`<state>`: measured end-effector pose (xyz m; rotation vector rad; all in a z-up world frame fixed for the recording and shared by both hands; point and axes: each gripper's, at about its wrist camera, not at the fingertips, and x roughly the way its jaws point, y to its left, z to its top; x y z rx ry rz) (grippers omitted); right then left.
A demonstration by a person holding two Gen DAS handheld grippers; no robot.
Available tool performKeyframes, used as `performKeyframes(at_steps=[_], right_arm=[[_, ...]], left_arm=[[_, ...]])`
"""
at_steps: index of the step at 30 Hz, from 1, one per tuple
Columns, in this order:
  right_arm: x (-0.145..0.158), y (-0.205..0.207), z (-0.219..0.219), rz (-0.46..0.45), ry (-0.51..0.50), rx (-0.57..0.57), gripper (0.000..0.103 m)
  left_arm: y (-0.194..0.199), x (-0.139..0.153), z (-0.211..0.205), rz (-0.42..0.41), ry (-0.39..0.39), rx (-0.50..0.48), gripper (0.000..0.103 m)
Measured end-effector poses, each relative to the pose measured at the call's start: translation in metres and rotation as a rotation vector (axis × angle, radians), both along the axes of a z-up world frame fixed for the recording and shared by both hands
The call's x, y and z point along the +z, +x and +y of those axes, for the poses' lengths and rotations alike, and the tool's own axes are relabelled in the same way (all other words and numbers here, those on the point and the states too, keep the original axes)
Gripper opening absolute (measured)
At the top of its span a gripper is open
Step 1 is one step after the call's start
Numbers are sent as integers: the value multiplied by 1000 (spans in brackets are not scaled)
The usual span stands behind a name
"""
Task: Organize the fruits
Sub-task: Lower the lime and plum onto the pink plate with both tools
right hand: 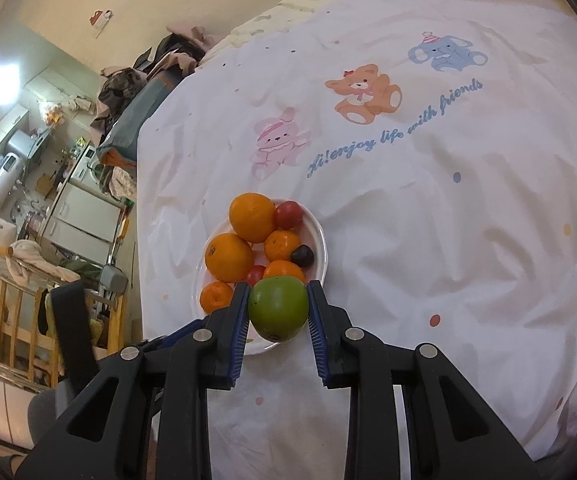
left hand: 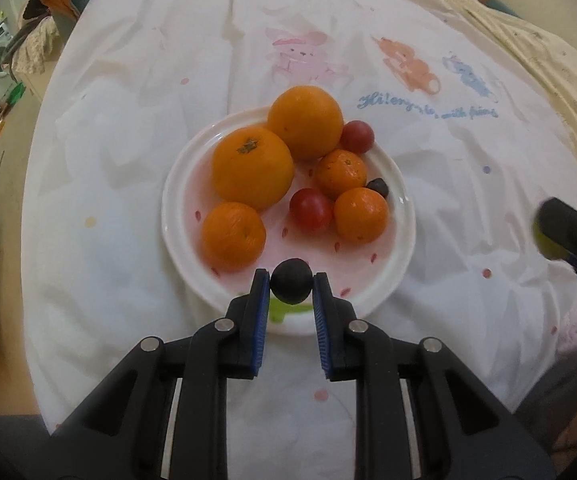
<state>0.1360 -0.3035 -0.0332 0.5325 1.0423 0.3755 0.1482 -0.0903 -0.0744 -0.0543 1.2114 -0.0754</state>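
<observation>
Left tool (left hand: 291, 285), clamped on a dark round fruit (left hand: 291, 282), hangs over the plate's (left hand: 402, 216) 6 o'clock rim, nearer than the right tool (right hand: 277, 307), which grips a green fruit (right hand: 278, 307) toward the plate's 5 o'clock edge.

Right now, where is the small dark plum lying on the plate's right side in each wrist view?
Left wrist: the dark plum lies at the plate's right rim, right of centre, tucked between two small oranges.
Right wrist: the same dark plum sits centre frame, at the plate's right edge, above the held green fruit.
Shared landmark: the white plate.
</observation>
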Motion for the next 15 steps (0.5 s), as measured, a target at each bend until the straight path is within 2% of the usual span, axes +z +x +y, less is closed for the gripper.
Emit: performKeyframes(at_steps=[3,6,9,14,15], right_arm=[[0,3,-1,-2,0,-3,30],[-1,5,1,1,-6,1,30],[-2,6,1,5,-8,6,30],[-2,7,4,6,-20,12,30],[-3,7,4,6,-24,13,30]], left_arm=[[6,-9,-3,27,8,13,18],[10,-14,-8,33,59,5,19],[11,-15,-8,20,53,5,19],[14,-18,-2,57,35,21,19],[13,-17,0,59,26,24,24]])
